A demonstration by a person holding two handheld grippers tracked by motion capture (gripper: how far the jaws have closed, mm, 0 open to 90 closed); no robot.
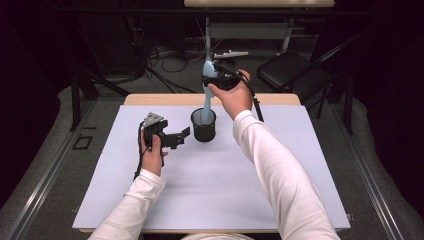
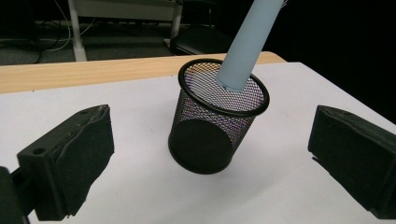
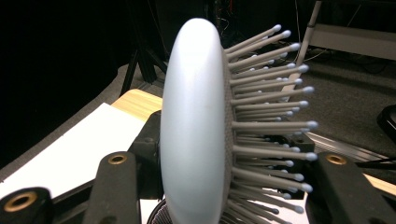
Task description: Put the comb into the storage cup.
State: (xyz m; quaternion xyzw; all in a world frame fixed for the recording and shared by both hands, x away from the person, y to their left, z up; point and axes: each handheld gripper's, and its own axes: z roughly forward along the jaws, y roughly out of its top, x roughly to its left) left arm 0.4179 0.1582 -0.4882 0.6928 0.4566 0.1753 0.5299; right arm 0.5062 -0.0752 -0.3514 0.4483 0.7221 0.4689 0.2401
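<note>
lowering the brush into the cup

we have the brush [image 1: 207, 82] upright, head up, clenched at the head in our right hand-held gripper [image 1: 214, 79], with the handle end just inside the rim of the mesh cup [image 1: 203, 125]. in the left gripper view the handle [image 2: 245, 46] leans a little and sits toward the far side of the opening, close to the rim [image 2: 224, 108]. the cup stands on the white sheet [image 1: 210, 175] over the tabletop [image 1: 150, 99], toward its far edge.

to do this well, we should bring the handle nearer the middle of the opening and straighten it before we lower, so it does not press on the rim and tip the light cup. go down slowly until the end meets the bottom; we cannot quite tell how deep it sits now. only then let go.

our left hand-held gripper [image 1: 181, 136] waits beside the cup, jaws spread wide and empty. it could steady the cup wall if the cup starts to slide.
</note>
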